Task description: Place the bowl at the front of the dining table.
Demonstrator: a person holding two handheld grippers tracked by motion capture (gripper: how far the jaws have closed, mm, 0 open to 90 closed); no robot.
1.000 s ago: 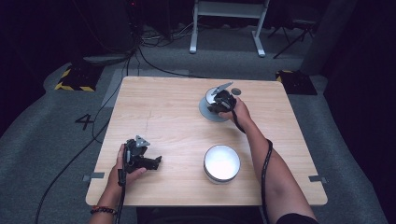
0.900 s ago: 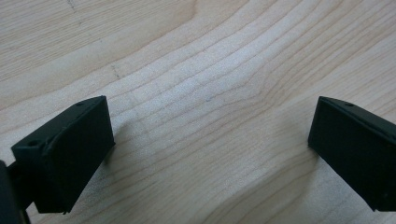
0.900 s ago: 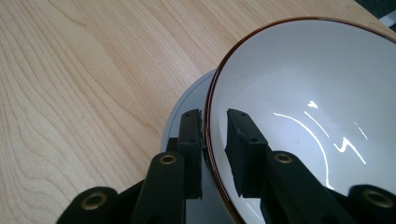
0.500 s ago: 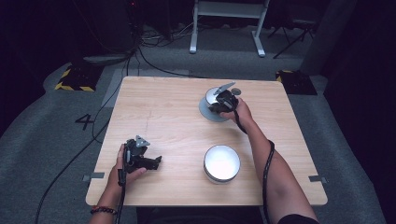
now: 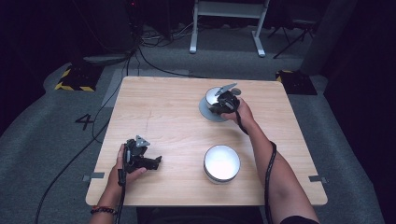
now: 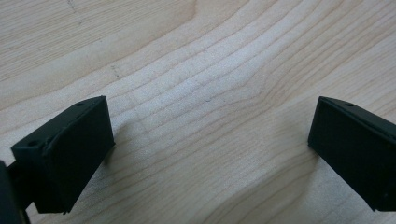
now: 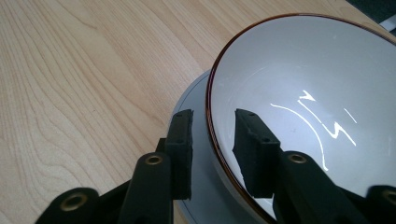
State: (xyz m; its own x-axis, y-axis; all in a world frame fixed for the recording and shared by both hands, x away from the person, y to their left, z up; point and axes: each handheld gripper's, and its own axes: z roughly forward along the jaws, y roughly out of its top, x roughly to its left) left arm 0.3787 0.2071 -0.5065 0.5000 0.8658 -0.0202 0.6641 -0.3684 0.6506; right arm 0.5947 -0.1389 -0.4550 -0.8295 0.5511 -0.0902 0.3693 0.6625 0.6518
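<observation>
A white bowl (image 7: 303, 93) with a dark red rim sits on a grey plate (image 7: 194, 95) at the table's far right, shown in the high view as the bowl (image 5: 212, 95) on the plate (image 5: 208, 114). My right gripper (image 7: 214, 119) straddles the bowl's near rim, one jaw outside and one inside. Its jaws have just been opening, and a small gap shows on each side of the rim. In the high view the right gripper (image 5: 220, 103) rests at the bowl. My left gripper (image 5: 156, 162) lies low near the front left, and its jaws (image 6: 210, 140) stand wide open over bare wood.
A second white bowl (image 5: 222, 162) stands on the wooden table (image 5: 163, 116) near the front, right of centre. Cables trail from both grippers off the front edge. Beyond the table lies grey floor with cables and a stand's legs.
</observation>
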